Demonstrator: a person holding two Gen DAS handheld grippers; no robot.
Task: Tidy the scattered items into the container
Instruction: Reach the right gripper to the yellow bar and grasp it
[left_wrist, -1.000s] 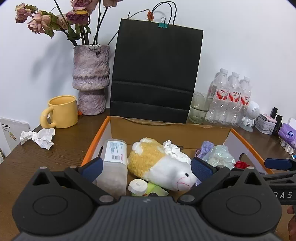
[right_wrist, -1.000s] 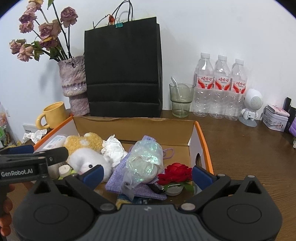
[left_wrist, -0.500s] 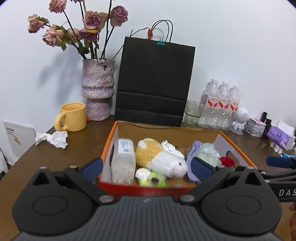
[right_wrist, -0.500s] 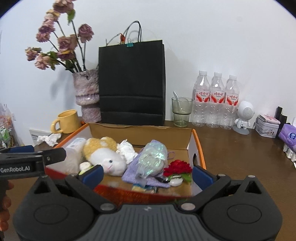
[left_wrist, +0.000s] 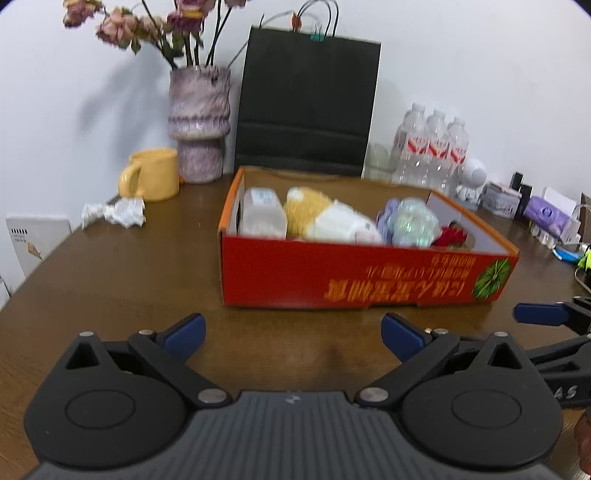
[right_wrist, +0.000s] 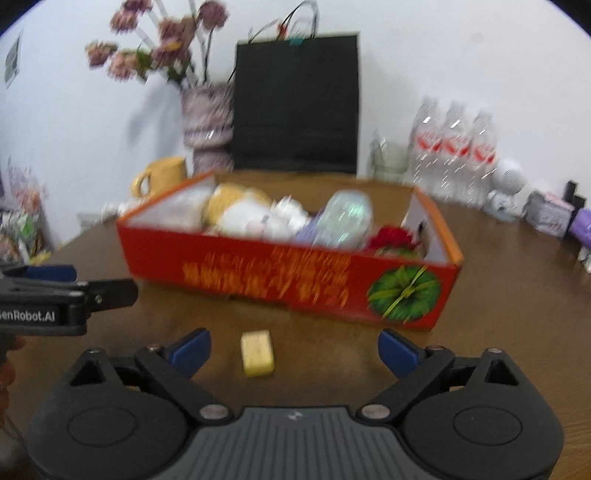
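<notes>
A red cardboard box (left_wrist: 362, 275) (right_wrist: 280, 280) stands on the wooden table. It holds a plush toy (left_wrist: 325, 218), a clear plastic container (left_wrist: 262, 218), a shiny wrapped bundle (left_wrist: 413, 221) and a red rose (right_wrist: 391, 236). A small yellow block (right_wrist: 257, 352) lies on the table in front of the box, between the fingers of my right gripper (right_wrist: 295, 350). My left gripper (left_wrist: 293, 334) is open and empty, short of the box's front wall. My right gripper is open and empty too. A crumpled tissue (left_wrist: 114, 214) lies on the table left of the box.
Behind the box stand a black paper bag (left_wrist: 306, 103), a vase of dried flowers (left_wrist: 199, 125), a yellow mug (left_wrist: 151, 179), a glass, three water bottles (left_wrist: 432, 147) and a small white robot figure (left_wrist: 471, 179). Small boxes and a purple pack (left_wrist: 546, 214) sit at the right.
Both grippers have pulled back and away from the box, so its red front wall now shows. The yellow block has come into the right wrist view.
</notes>
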